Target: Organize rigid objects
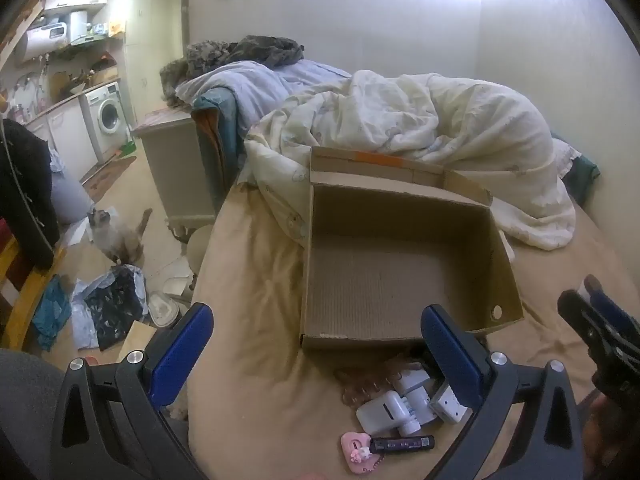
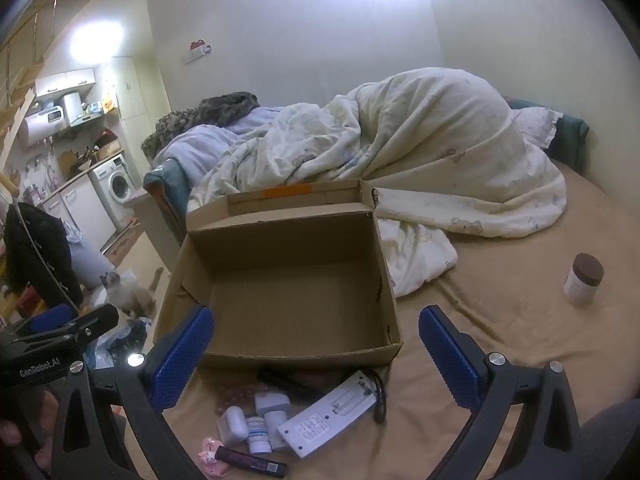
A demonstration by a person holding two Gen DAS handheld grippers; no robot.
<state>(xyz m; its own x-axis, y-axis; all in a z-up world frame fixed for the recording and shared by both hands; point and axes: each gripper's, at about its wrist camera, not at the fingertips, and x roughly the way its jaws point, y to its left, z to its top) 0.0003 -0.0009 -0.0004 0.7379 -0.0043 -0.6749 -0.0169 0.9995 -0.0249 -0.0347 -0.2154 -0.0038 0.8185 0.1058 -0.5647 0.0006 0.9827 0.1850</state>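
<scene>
Left gripper (image 1: 316, 344) gaping wide, nothing between the pads; right gripper (image 2: 316, 354) likewise spread and empty. Cardboard box (image 2: 394, 330) open and bare on the tan bedsheet (image 1: 248, 280), with the small clutter just before its near wall — pink charm (image 1: 360, 454), black tube (image 1: 402, 444), white pill bottle (image 2: 258, 436), white battery charger (image 2: 330, 416). Soft mattress: likely to let a pinched item roll or sink away; crowded pieces risk a double grab. Only in the right wrist view — brown-lidded jar (image 2: 583, 278) well apart on the right. Clearer from the left wrist: cat (image 1: 112, 236) on the floor.
</scene>
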